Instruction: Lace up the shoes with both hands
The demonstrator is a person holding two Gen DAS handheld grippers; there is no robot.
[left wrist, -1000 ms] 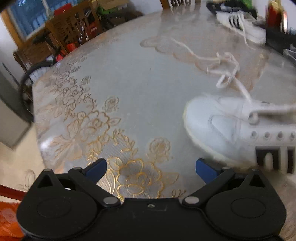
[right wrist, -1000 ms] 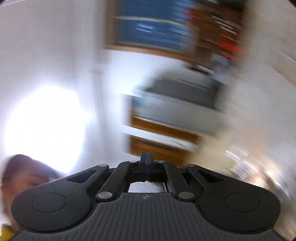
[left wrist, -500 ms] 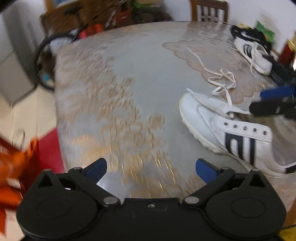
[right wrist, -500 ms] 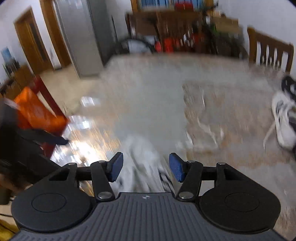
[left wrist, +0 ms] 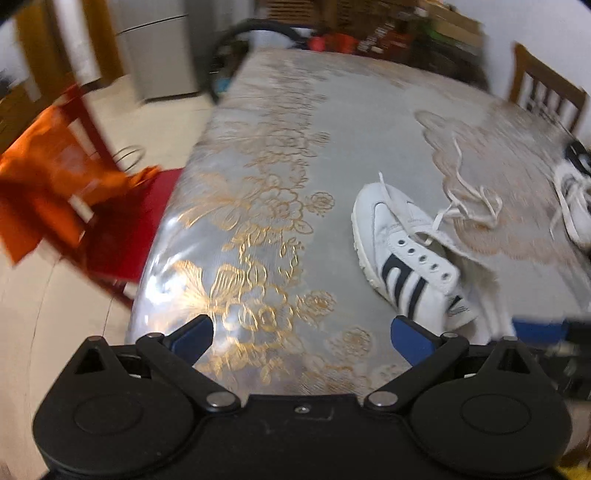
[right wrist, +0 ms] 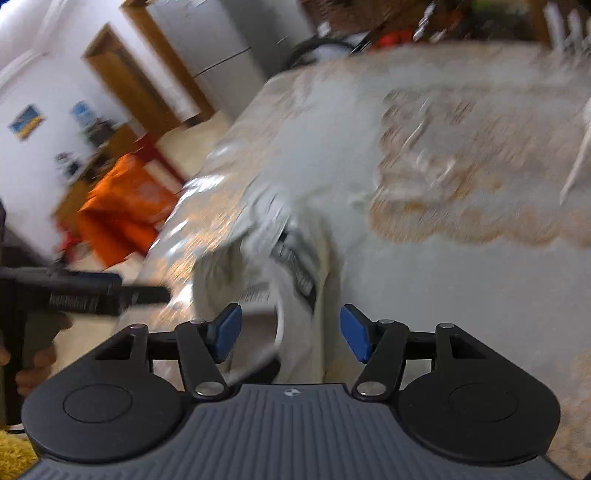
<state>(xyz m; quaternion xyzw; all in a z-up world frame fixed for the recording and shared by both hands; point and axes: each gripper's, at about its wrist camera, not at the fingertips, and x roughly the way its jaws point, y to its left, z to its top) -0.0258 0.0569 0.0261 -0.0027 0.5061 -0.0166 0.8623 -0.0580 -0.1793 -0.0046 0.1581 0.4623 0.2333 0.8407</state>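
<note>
A white shoe (left wrist: 406, 251) with dark stripes lies on the floral table (left wrist: 277, 147), its eyelets unlaced. A loose white lace (left wrist: 469, 199) trails from its toe across the table. My left gripper (left wrist: 303, 339) is open and holds nothing; it hovers to the left of the shoe. My right gripper (right wrist: 291, 334) points down at the blurred shoe (right wrist: 280, 251). Its jaws are opening, with the shoe's heel end below and between them, and the pads touch nothing. A second white shoe (left wrist: 576, 199) lies at the far right.
A red chair with an orange cloth (left wrist: 55, 184) stands off the table's left edge. A wooden chair (left wrist: 546, 92) sits at the far right corner. A grey fridge (left wrist: 159, 55) and a bicycle wheel (left wrist: 258, 29) stand beyond the table. The left gripper (right wrist: 85, 291) shows in the right wrist view.
The right gripper went from shut and aimed at the room to open and tipped down over the shoe. The left gripper rolled and drew back; the shoe now sits farther right.
</note>
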